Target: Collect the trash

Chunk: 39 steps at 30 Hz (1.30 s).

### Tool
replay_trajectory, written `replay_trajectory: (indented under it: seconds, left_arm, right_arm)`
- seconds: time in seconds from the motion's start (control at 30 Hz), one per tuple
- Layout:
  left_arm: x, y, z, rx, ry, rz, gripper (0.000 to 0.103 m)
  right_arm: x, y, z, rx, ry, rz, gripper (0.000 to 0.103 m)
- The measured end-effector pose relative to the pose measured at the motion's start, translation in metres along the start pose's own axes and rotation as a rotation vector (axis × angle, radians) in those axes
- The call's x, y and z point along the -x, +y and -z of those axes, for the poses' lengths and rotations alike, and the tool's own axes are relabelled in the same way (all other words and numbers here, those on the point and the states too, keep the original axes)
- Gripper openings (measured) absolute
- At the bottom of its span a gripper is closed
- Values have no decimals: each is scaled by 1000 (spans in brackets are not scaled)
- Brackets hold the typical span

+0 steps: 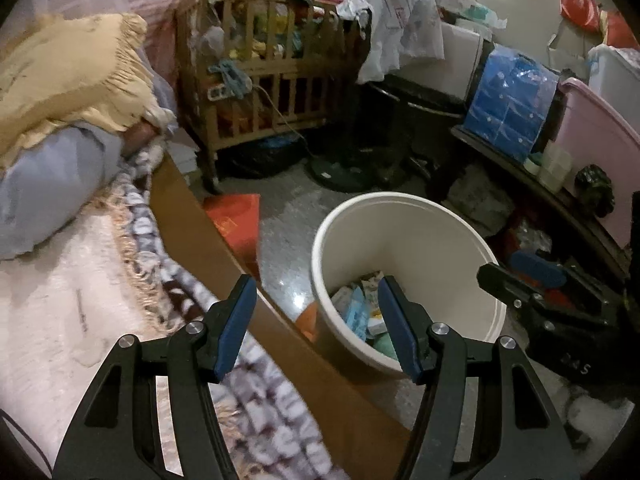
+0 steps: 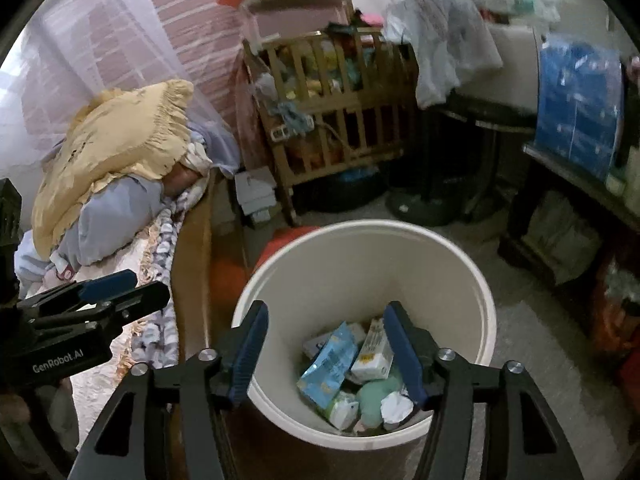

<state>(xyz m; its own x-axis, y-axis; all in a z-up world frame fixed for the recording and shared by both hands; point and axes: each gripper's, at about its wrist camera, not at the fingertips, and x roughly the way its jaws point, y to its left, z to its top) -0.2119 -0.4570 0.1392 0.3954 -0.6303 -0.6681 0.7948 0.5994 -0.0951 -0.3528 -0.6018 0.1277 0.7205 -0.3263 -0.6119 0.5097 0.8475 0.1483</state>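
A cream round bin stands on the floor beside the bed. Inside lie several pieces of trash: a blue wrapper, a white carton, crumpled tissue and a pale green lump. My right gripper hangs above the bin's mouth, open, nothing between its blue pads. My left gripper is open and empty too, over the bed's wooden edge just left of the bin. Each gripper shows in the other's view: the right gripper and the left gripper.
The bed carries a patterned blanket, a yellow frilled pillow and a grey pillow. A wooden crib stands behind. A red bag lies on the floor. A dark table holds a blue pack. A fan base sits on the floor.
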Motion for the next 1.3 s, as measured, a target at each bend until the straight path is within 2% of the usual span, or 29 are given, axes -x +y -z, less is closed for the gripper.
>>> replay_trajectory:
  seconds: [0.07, 0.2, 0.5, 0.67, 1.3]
  left_arm:
    - [8, 2, 2, 3, -16, -10, 62]
    - [22, 8, 4, 24, -43, -2, 62]
    - [49, 10, 8, -1, -141, -65, 62]
    - [52, 13, 10, 15, -162, -72, 62]
    - [54, 8, 18, -1, -205, -103, 62]
  right_arm:
    - [8, 7, 1, 4, -28, 8, 70]
    - [20, 16, 4, 6, -62, 7, 70]
    - [30, 25, 3, 27, -118, 34, 70]
    - [33, 27, 2, 35, -147, 49, 72]
    - [35, 35, -2, 74, -170, 65, 75]
